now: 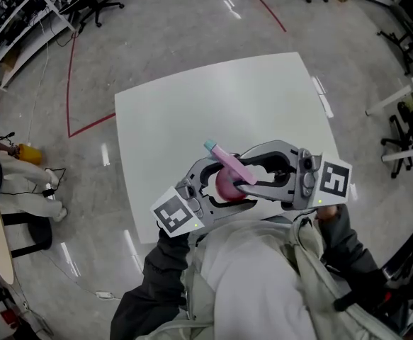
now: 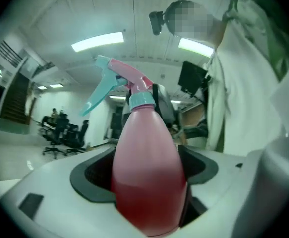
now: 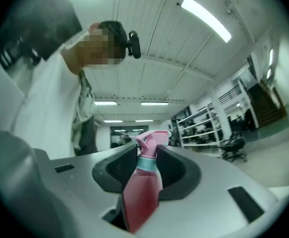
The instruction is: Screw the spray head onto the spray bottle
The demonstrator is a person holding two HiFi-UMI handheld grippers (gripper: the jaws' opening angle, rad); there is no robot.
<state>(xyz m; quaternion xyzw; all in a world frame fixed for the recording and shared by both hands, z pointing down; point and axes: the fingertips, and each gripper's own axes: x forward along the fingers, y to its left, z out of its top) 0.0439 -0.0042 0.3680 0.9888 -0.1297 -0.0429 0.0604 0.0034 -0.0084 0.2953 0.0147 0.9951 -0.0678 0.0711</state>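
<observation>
Screwing step seemingly in hand. Left hand-held gripper (image 2: 146,168) clamping bottle (image 2: 146,187) by its body, holding it in air above surface (image 1: 192,119), close to person's chest. Right hand-held gripper (image 3: 147,166) pinching teal collar (image 3: 147,163) just under head (image 3: 153,139), pads pressing both sides. Head sitting on neck; whether fully tight, not readable. Next move probably calling for twisting collar against steady bottle, then regripping.

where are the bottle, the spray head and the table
bottle (image 2: 149,177), left gripper view, middle of its pink body
spray head (image 2: 128,73), left gripper view, its pink top
table (image 1: 213,112), head view, bare white top
</observation>
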